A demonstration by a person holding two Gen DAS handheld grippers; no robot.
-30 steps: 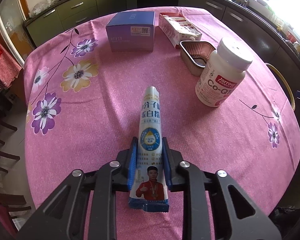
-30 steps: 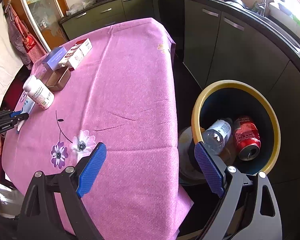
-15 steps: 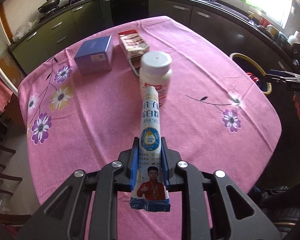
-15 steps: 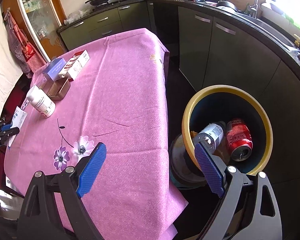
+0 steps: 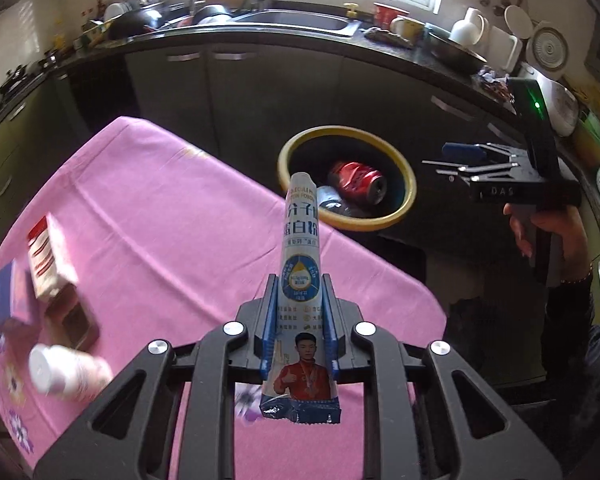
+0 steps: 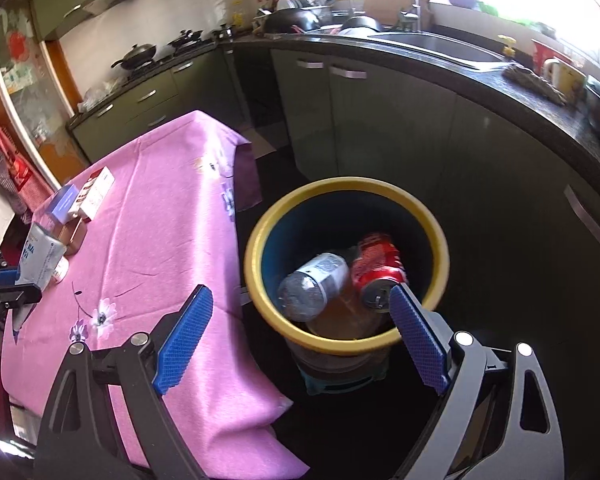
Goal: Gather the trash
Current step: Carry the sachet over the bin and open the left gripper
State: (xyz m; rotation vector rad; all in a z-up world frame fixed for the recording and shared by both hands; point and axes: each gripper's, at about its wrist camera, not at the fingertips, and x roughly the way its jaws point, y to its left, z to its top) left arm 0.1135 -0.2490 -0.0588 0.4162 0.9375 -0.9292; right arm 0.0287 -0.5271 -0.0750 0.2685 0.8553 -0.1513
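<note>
Dark kitchen cabinets run behind a counter [image 5: 148, 216] draped in a pink flowered cloth, and a yellow-rimmed bin [image 5: 402, 204] stands on the floor just off the counter's far edge. The left gripper [image 5: 299, 316] is clamped narrow on a powder sachet [image 5: 300, 280], its blue pads pressing the sachet's two long sides. The sachet's long axis runs straight ahead along the fingers, with the torn bottom end toward the camera and the top end pointing at the bin's mouth. From this view the sachet's tip overlaps the near rim, but the gripper itself appears to be above the counter's edge, so the bin lies ahead and lower. A red can [image 5: 356, 182] and a plastic bottle [image 6: 314, 280] already lie inside.

The right gripper [image 6: 300, 332] stands wide and holds nothing; it hangs above the bin and so is the nearer one to it, though it carries no trash. The coming move likely turns on bringing the left gripper forward past the counter's edge until the sachet hangs over the opening.
</note>
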